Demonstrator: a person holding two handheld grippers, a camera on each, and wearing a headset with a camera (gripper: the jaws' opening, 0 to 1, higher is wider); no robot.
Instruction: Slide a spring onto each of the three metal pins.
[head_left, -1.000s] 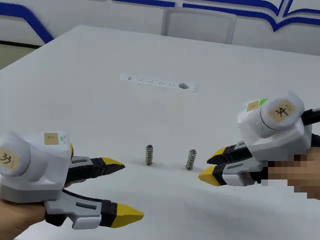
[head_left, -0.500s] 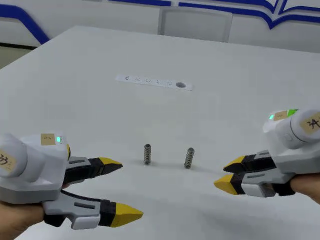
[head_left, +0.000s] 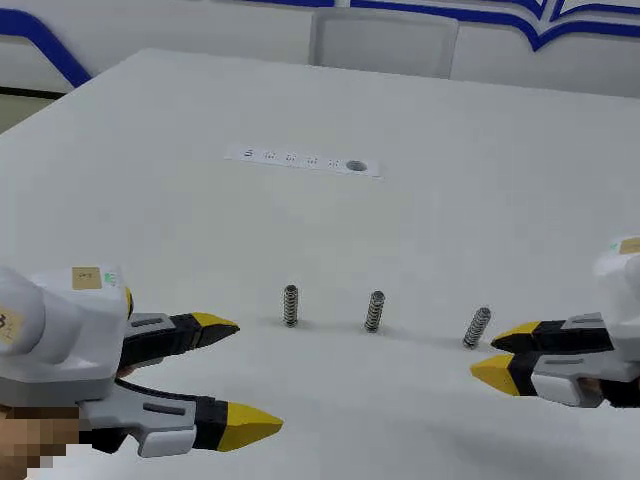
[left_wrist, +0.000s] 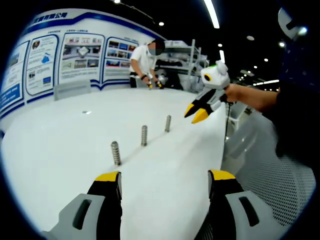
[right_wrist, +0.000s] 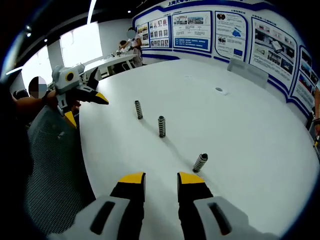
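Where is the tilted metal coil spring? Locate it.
In the head view, the tilted metal coil spring stands rightmost of three on the white table, just left of the right gripper.

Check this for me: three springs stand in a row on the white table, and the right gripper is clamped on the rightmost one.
Wrong on the grip. The right gripper holds nothing: the right gripper view shows its jaws apart and empty, short of the rightmost spring. The rest stands.

Bright overhead light; faint shadows by springs (head_left: 374, 311); fisheye edges warped, perhaps soft.
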